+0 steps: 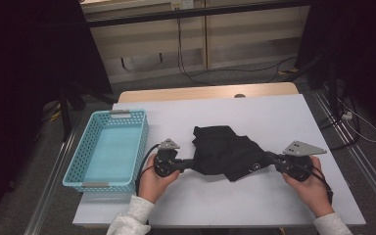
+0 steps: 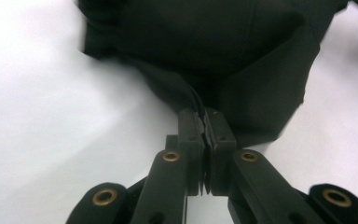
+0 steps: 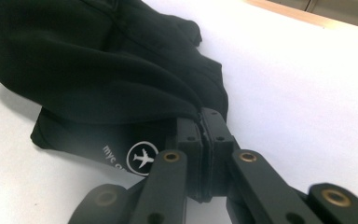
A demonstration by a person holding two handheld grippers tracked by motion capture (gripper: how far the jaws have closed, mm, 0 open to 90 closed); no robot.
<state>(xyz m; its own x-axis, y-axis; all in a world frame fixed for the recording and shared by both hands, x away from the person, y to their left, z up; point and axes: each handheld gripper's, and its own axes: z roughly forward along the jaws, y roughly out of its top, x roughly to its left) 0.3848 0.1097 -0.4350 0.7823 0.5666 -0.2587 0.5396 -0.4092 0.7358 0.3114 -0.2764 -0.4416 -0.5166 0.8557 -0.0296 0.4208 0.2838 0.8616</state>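
Observation:
A black garment (image 1: 227, 152) lies crumpled in the middle of the white table top (image 1: 274, 117), with a small white aeroplane logo (image 3: 142, 158) near its right edge. My left gripper (image 1: 190, 164) grips the cloth's left edge; in the left gripper view its jaws are shut with a fold of the black garment (image 2: 223, 56) pinched between the pads (image 2: 192, 129). My right gripper (image 1: 270, 157) holds the right edge the same way, jaws shut on a fold of the black garment (image 3: 98, 60). A hand holds each gripper near the table's front edge.
A light blue plastic basket (image 1: 73, 169) stands at the table's left side, close to my left hand. Behind the table are cables on the floor (image 1: 235, 71) and dark stands at both sides. Bare white surface stretches behind and to the right of the garment.

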